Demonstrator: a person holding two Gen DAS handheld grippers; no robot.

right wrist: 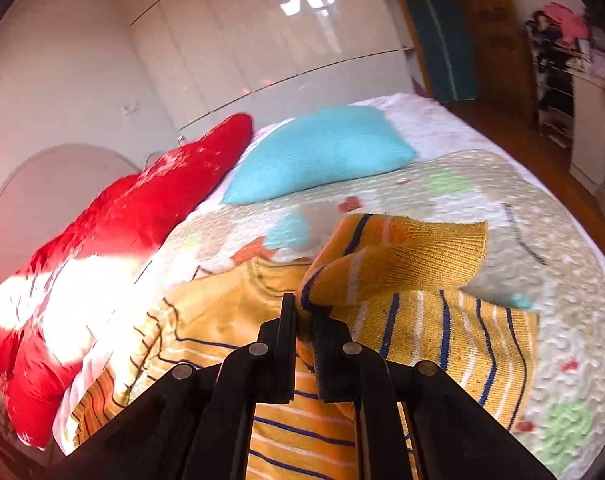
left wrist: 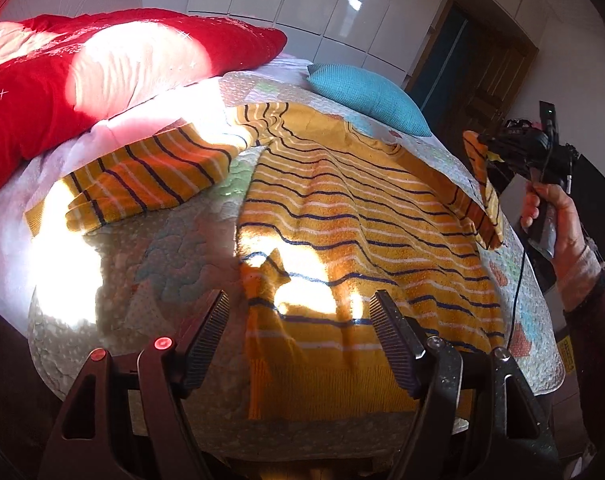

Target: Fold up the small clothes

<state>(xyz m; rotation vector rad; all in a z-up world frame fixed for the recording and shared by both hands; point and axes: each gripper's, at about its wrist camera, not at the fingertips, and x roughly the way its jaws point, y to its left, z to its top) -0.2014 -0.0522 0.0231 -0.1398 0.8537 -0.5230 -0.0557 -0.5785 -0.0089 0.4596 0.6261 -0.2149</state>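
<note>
The right gripper [right wrist: 304,312] has its jaws clamped on a sleeve [right wrist: 398,260] of the sweater [left wrist: 362,216], the cuff lifted clear of the quilt [right wrist: 542,240] and flopping over past the jaws, so the knit is clearly soft and limp. From the left wrist view that same sleeve hangs from the right gripper [left wrist: 480,142] at the sweater's right side, a hand [left wrist: 550,216] on the handle. The left gripper [left wrist: 298,312] hovers with jaws wide open and nothing between them, just above the sweater's near hem. The sweater lies face up, spread over the quilt, its other sleeve [left wrist: 142,176] stretched flat out to the left, its collar toward the blue cushion [left wrist: 366,94] and the red pillow [left wrist: 82,68] beyond the left sleeve. It looks light and thick-knit, not slippery, likely to sag and drag wherever it is unsupported. A pinch near a cuff or a hem corner should hold well; lifting by one point will probably bunch the body, so the hem may need the open jaws to pin it.
</note>
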